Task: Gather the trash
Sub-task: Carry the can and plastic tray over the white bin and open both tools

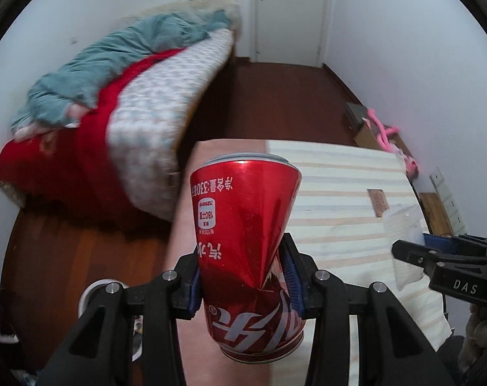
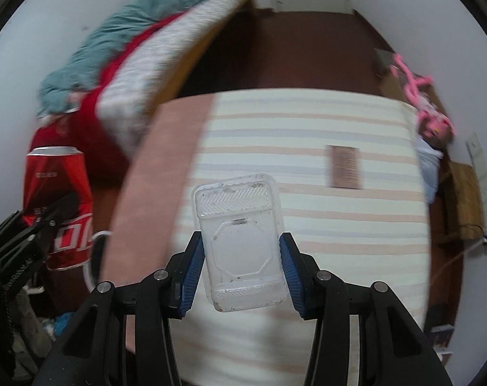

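A dented red soda can (image 1: 243, 234) fills the middle of the left wrist view, held in the air over the striped table. My left gripper (image 1: 245, 276) is shut on it, blue pads pressing its crushed waist. In the right wrist view my right gripper (image 2: 241, 267) is shut on a clear plastic tray (image 2: 240, 241), pads on both of its long sides. The same can (image 2: 58, 206) shows at the left of that view, in the other gripper. The right gripper (image 1: 414, 254) also shows at the right edge of the left view, the plastic tray (image 1: 404, 225) in it.
Below lies a table with a striped cloth (image 2: 307, 167) and a small brown card (image 2: 344, 167) on it. A bed (image 1: 153, 122) with red and teal bedding stands to the left. Dark wooden floor (image 1: 275, 96) runs to a white door (image 1: 288, 13). Boxes and a pink toy (image 1: 385, 132) sit by the right wall.
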`<state>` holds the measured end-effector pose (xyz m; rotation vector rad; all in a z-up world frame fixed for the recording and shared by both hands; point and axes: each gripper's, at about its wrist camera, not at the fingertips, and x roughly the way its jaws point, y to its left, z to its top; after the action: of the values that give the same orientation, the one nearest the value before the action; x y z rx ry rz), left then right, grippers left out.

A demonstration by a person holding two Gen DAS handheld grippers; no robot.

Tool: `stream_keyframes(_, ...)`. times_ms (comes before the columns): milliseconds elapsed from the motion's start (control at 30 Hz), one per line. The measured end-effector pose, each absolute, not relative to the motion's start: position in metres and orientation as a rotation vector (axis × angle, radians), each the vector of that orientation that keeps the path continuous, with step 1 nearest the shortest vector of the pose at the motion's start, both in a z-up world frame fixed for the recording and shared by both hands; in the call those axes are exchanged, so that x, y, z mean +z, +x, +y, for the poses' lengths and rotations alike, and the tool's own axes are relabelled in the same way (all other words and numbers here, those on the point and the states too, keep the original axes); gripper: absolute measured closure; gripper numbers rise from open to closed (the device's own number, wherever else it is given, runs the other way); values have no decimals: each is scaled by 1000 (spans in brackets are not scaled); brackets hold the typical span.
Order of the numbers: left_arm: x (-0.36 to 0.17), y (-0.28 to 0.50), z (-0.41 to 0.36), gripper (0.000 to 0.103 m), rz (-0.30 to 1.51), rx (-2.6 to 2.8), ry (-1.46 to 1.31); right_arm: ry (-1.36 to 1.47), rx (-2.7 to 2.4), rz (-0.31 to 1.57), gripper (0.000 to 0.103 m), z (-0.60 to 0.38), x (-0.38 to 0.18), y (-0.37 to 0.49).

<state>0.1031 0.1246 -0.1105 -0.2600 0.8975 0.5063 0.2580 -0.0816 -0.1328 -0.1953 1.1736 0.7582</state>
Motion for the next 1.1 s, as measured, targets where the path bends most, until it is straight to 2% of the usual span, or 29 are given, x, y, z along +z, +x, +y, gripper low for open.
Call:
stream_keyframes(300,-87,-10,192,65,840,646,-299,-235,985,1133,54,34,-92,127)
stream_keyframes(533,-108,-84,260,65,846,774,-394,-311,1102,1163,54,132,-105,53)
stream_keyframes(733,-168,-135,326,65,906,853,-576,-399,1145,1245,54,220,-163,9)
stream_keyframes(967,-297,-167,407,65,1041,788,-948,-510,1096,1417,54,291,-274,-15)
stream_keyframes(1100,-352,-165,434,64,1088,721,-1105,-543,1049,1503,54,320,-331,-19)
